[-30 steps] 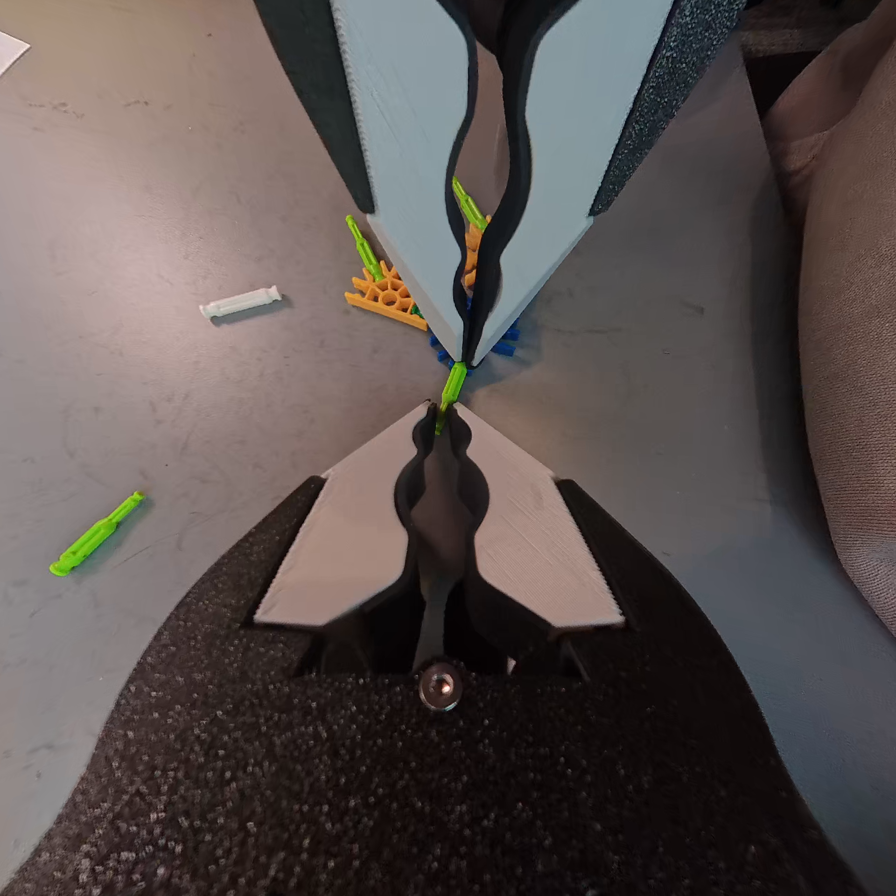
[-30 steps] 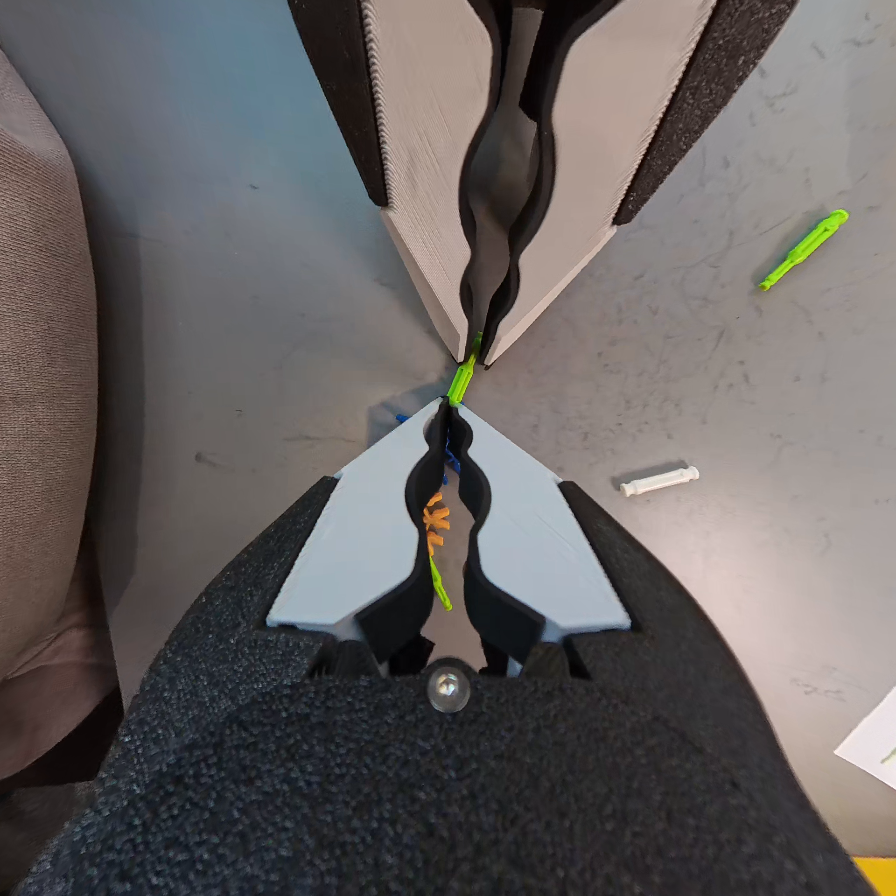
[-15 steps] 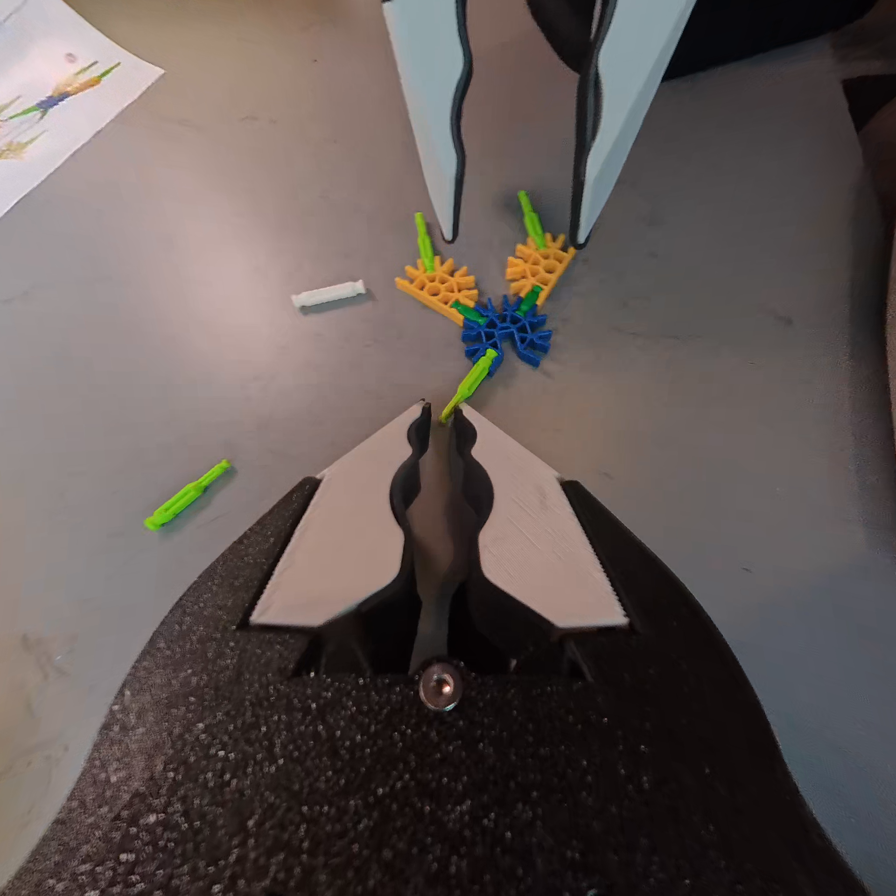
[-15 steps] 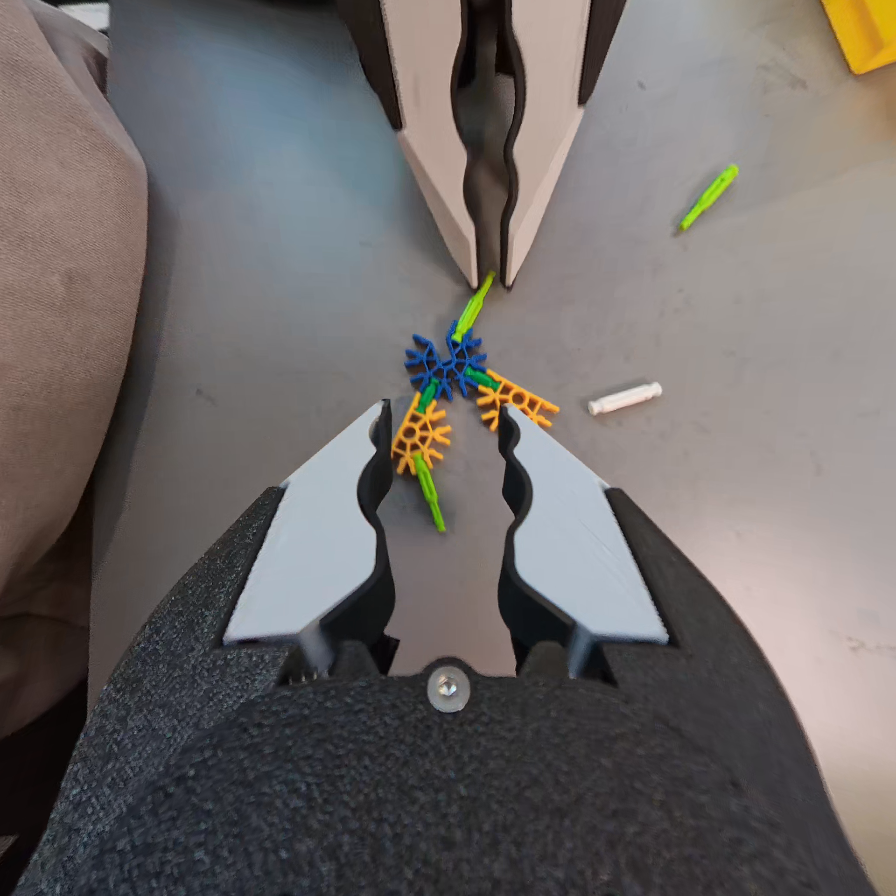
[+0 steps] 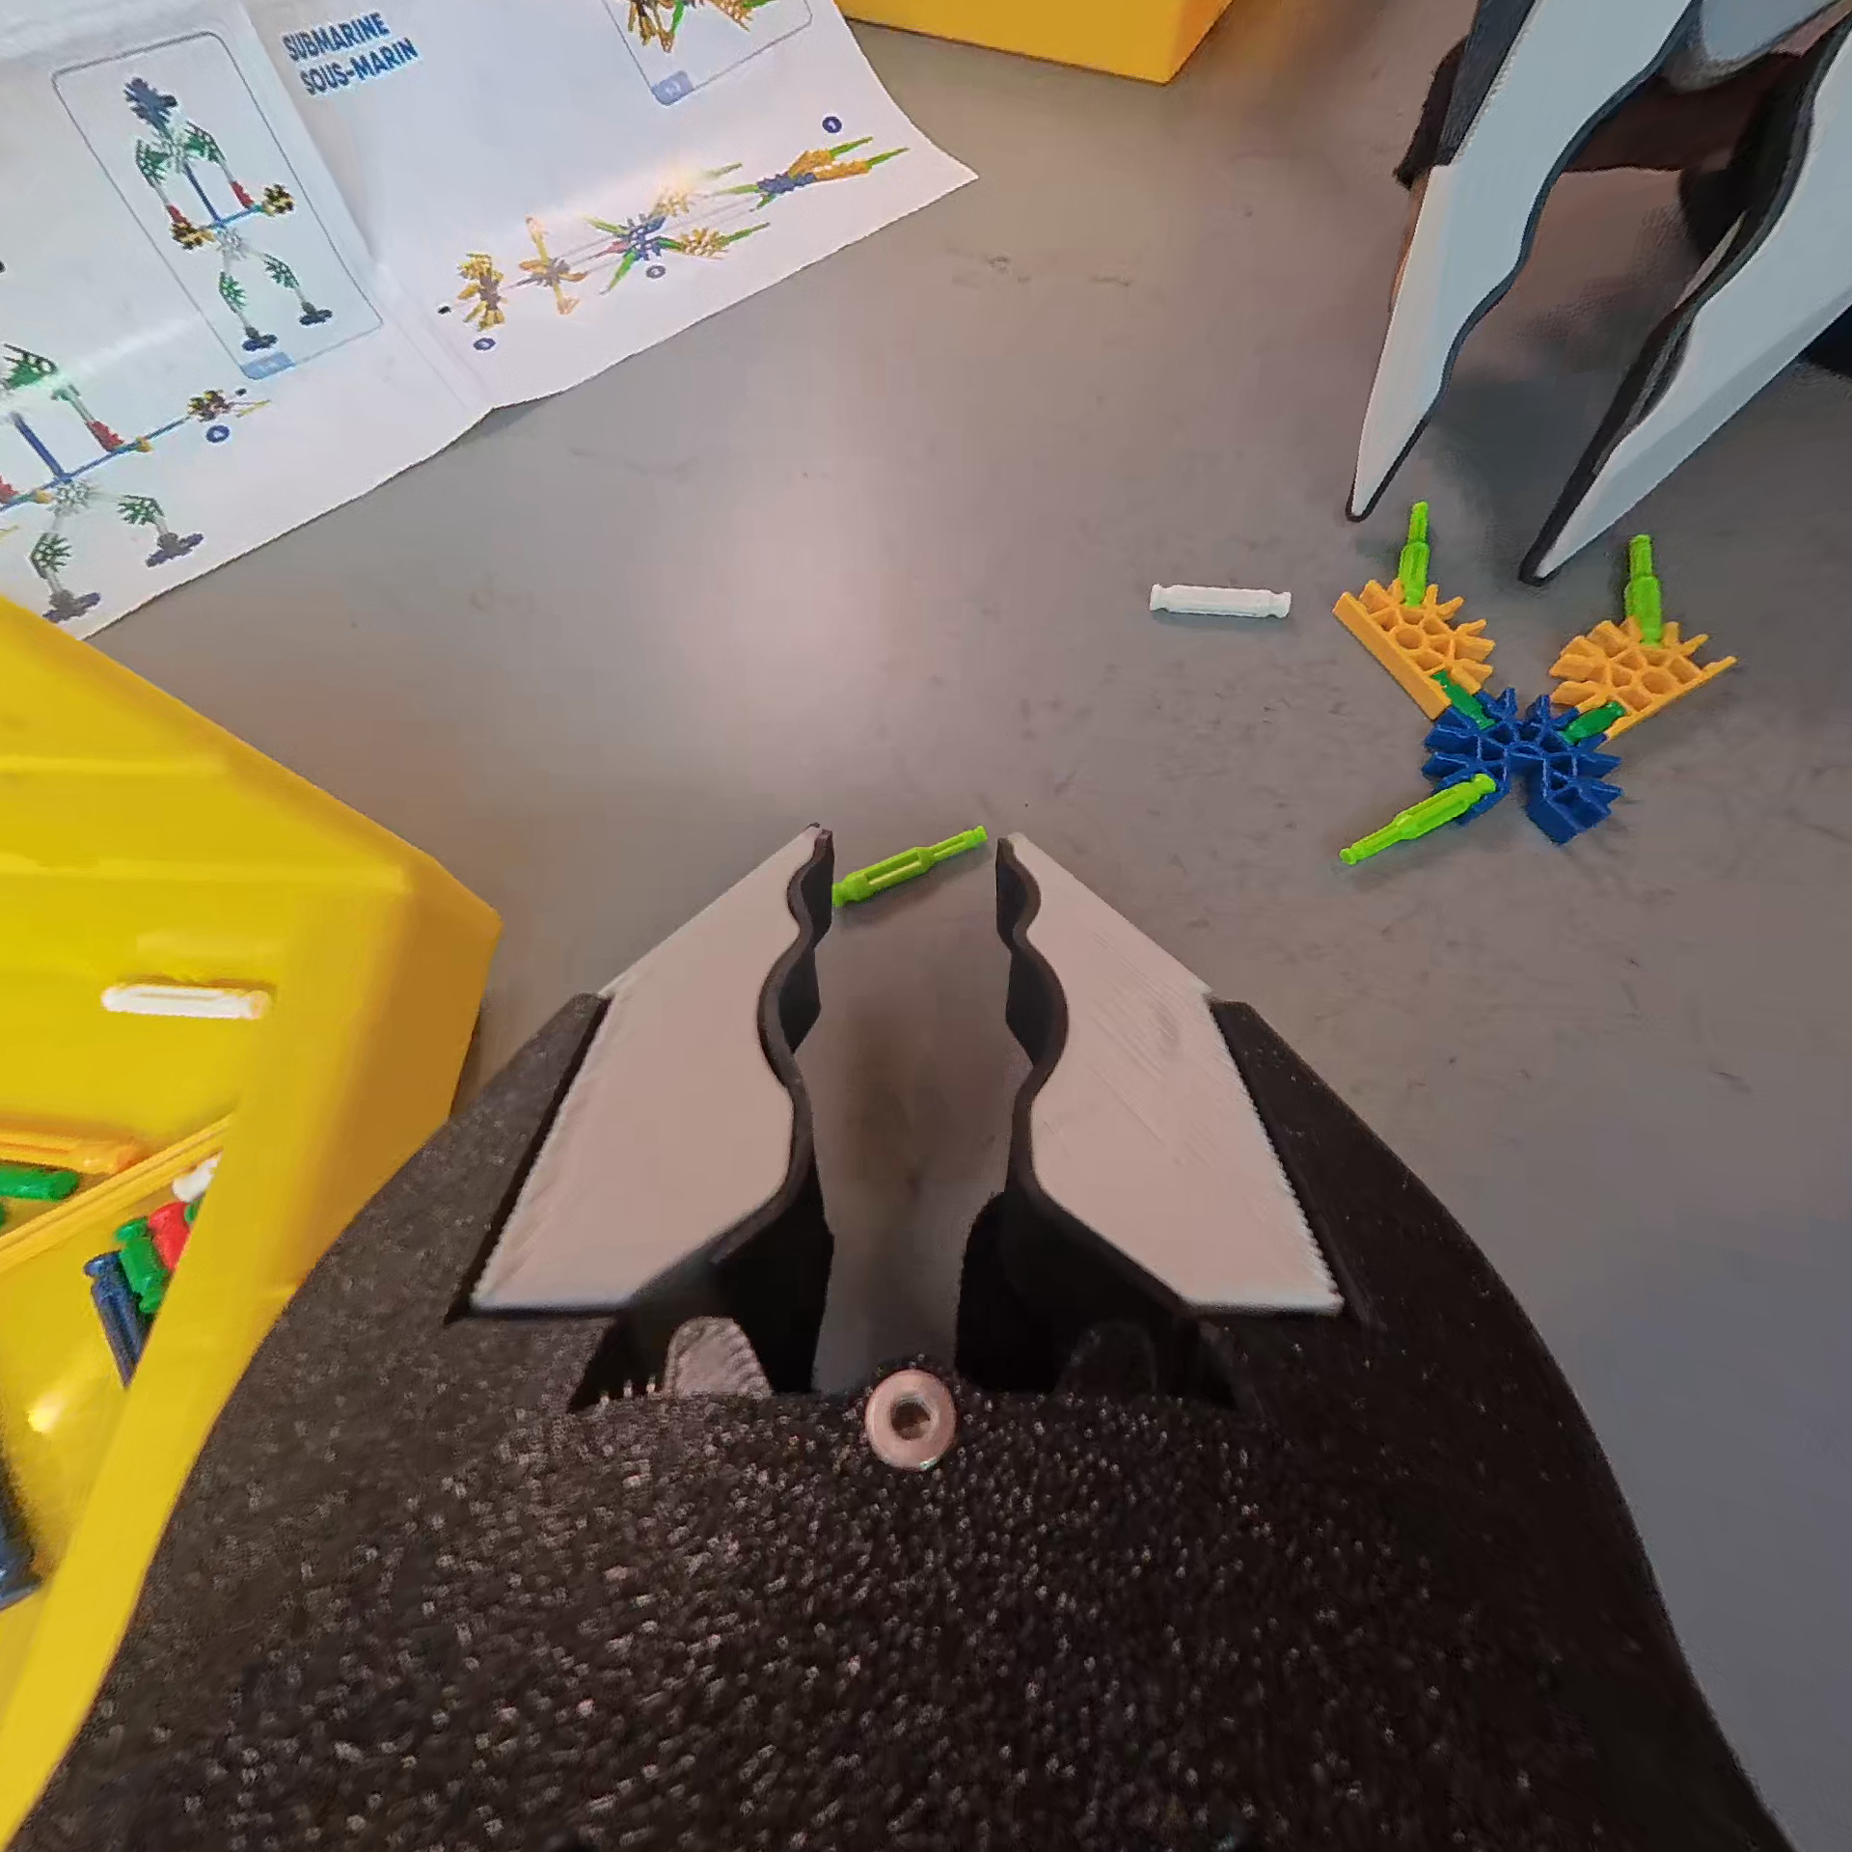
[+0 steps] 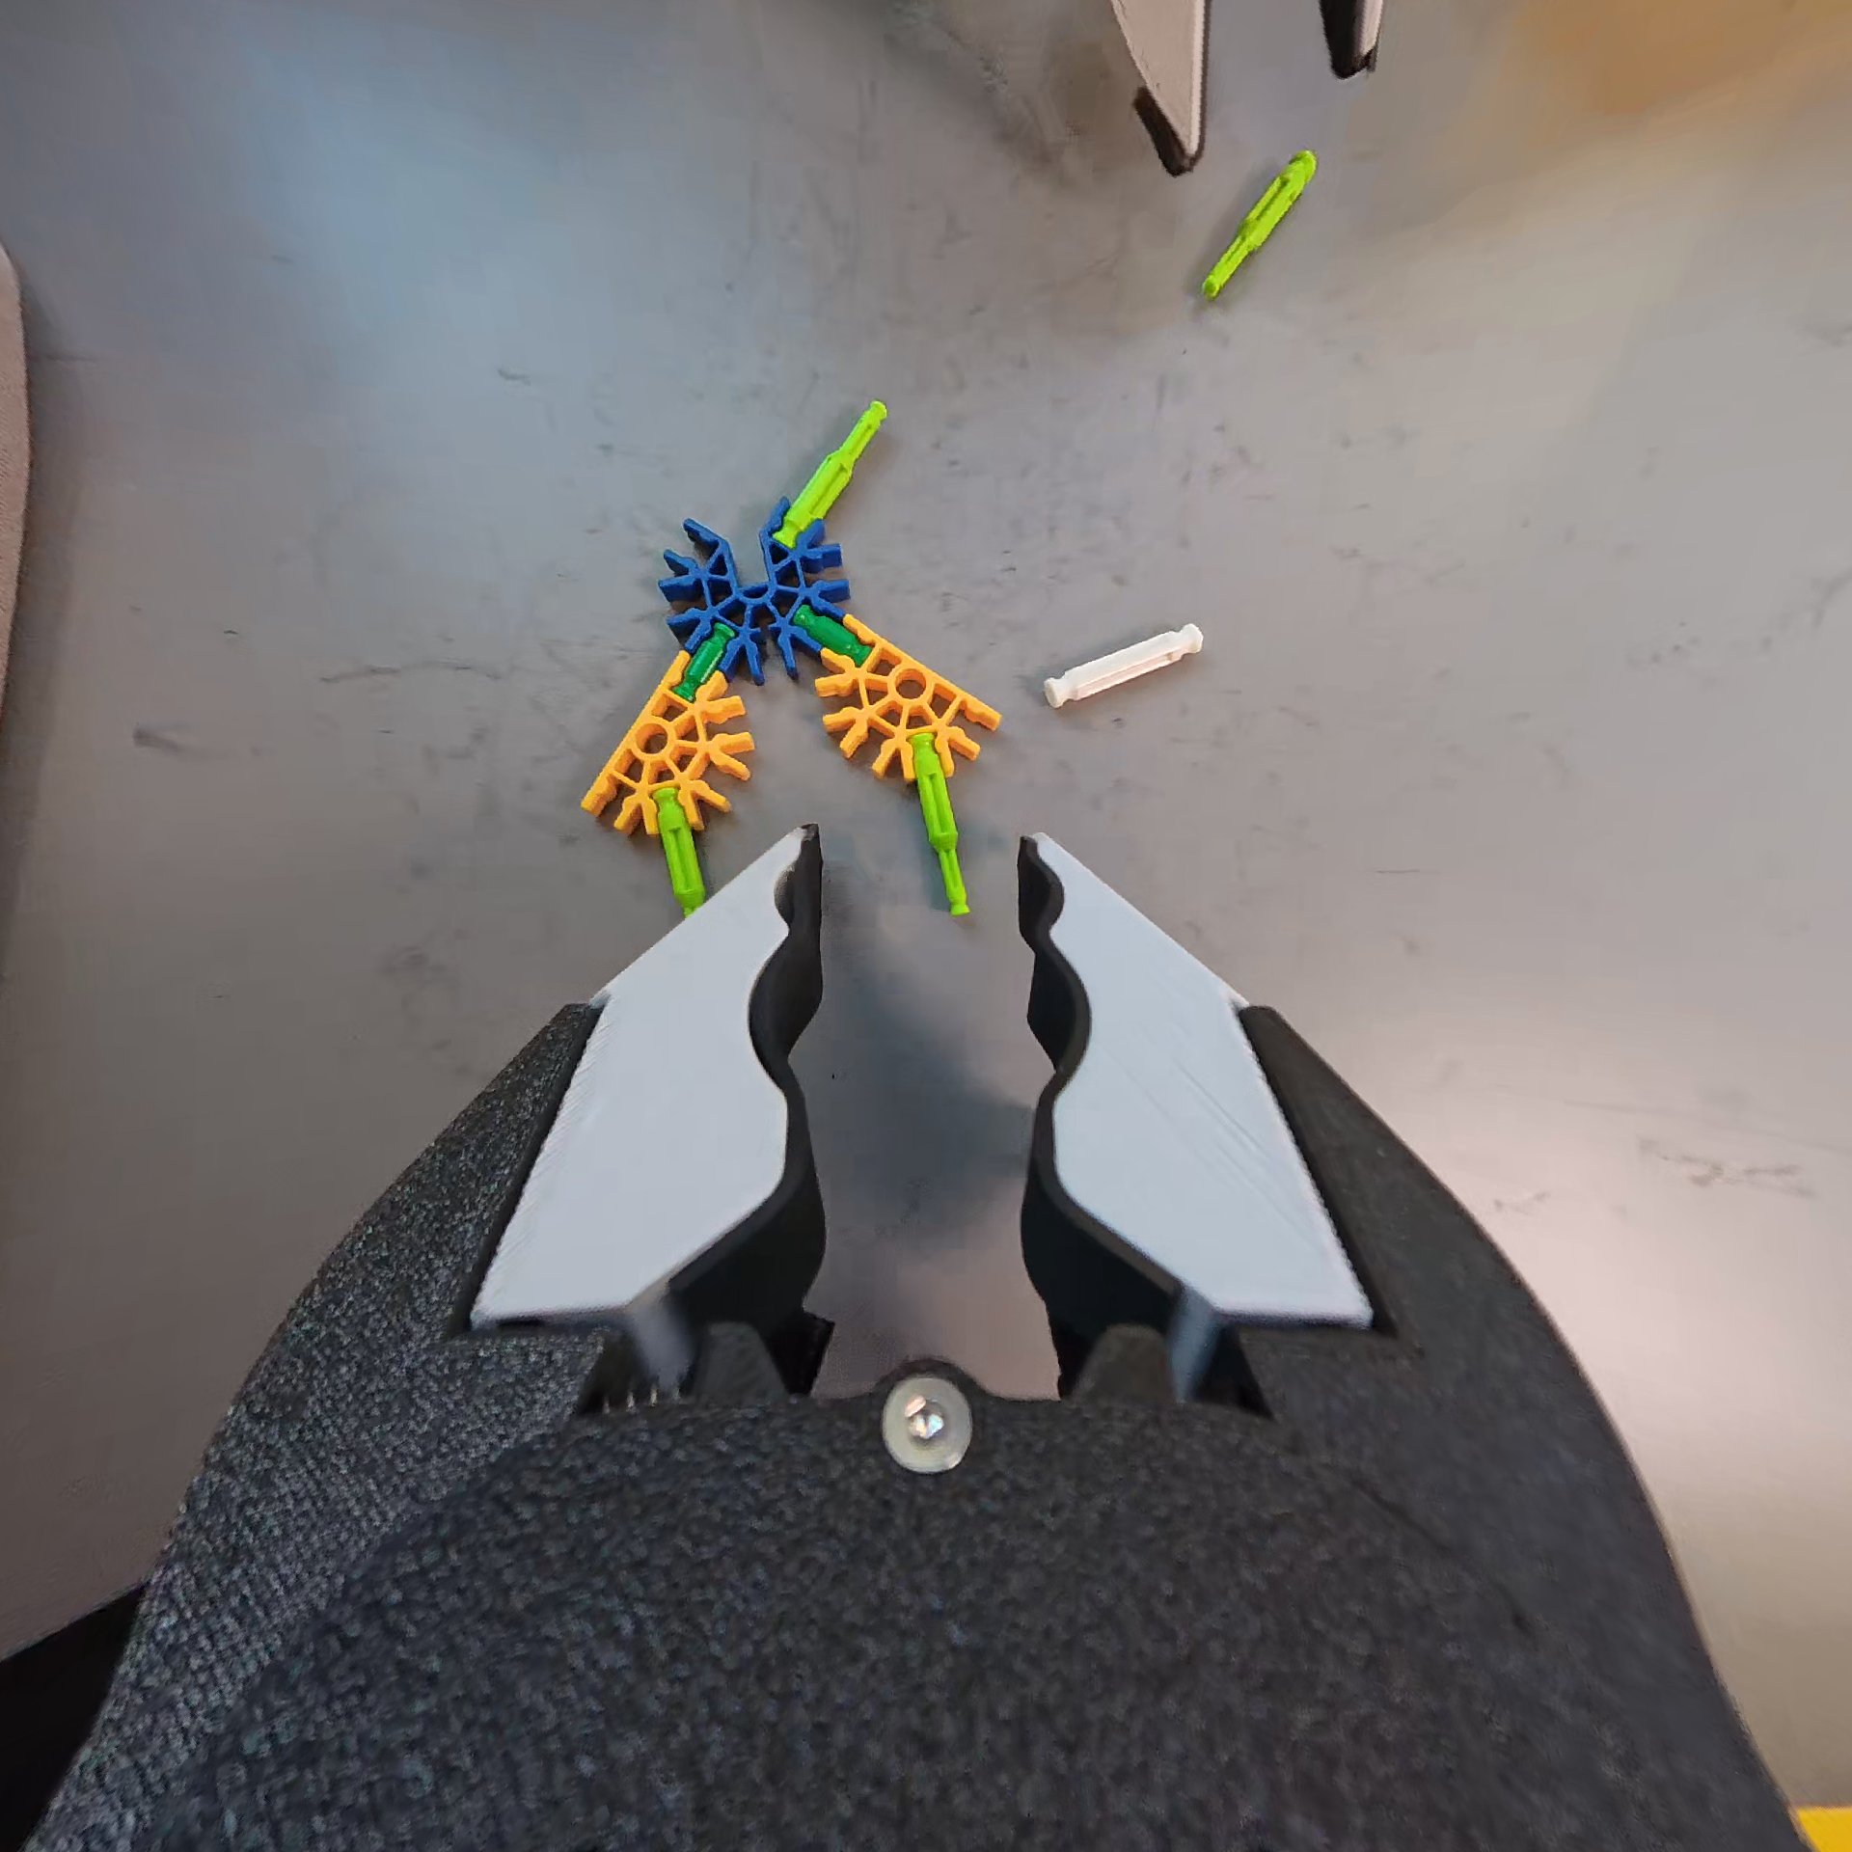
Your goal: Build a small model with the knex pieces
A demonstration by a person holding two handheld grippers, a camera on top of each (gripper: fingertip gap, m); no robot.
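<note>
A small toy assembly lies flat on the grey table: a blue snowflake connector (image 6: 754, 599) joined by green rods to two orange fan connectors (image 6: 669, 746), with lime rods sticking out. It also shows in the left wrist view (image 5: 1518, 750). My right gripper (image 6: 917, 852) is open and empty, its tips just short of the assembly's near lime rods. My left gripper (image 5: 910, 852) is open, with a loose lime green rod (image 5: 907, 867) lying on the table between its tips, untouched. The right gripper's fingers (image 5: 1403, 401) hang above the assembly in the left wrist view.
A loose white rod (image 6: 1122, 665) lies right of the assembly. A yellow parts box (image 5: 200, 1002) with coloured rods stands at the left. A printed instruction sheet (image 5: 451, 200) lies at the back left, another yellow box (image 5: 1052, 35) behind it. Beige fabric (image 6: 8, 481) edges the right wrist view's left side. One gripper's finger ends stand about 15 cm off the other's. My right gripper is the nearer one to the blue snowflake connector (image 6: 754, 599): about 5 cm, against 12 cm. It is also in sight in the left wrist view (image 5: 1522, 744).
Both grippers let go of the assembly and its lime rod and opened. The right gripper backed off. The left gripper swung left to the loose lime rod near the yellow box.
</note>
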